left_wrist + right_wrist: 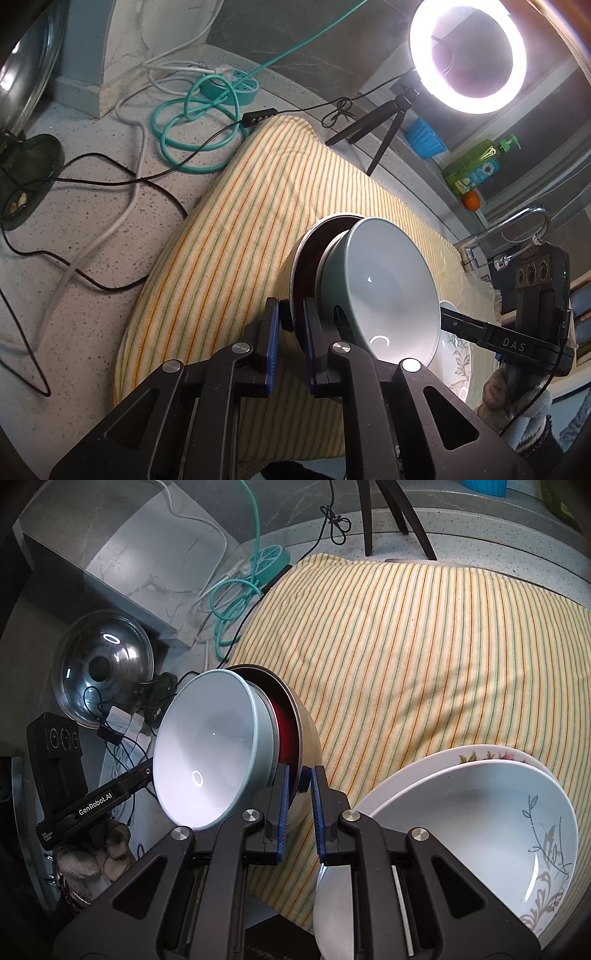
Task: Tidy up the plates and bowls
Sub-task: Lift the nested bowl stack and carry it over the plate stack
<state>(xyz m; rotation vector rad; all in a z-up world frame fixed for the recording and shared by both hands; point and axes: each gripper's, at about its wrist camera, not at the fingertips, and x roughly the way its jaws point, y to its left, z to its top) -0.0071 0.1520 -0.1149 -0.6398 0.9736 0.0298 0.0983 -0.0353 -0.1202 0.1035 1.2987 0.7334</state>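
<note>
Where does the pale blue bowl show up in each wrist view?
Left wrist: the pale blue bowl sits right of centre, tilted, nested in a steel bowl whose rim the left gripper pinches.
Right wrist: the bowl sits left of centre, beside the right gripper.
Shared landmark: the striped cloth.

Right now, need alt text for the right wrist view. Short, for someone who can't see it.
The right gripper grips the rim of a metal bowl with a red inside, which holds a pale blue bowl; both are tipped on edge over a yellow striped cloth. The left gripper reaches in from the far side. White patterned dishes sit stacked at lower right, and a glass pot lid lies at left.
</note>
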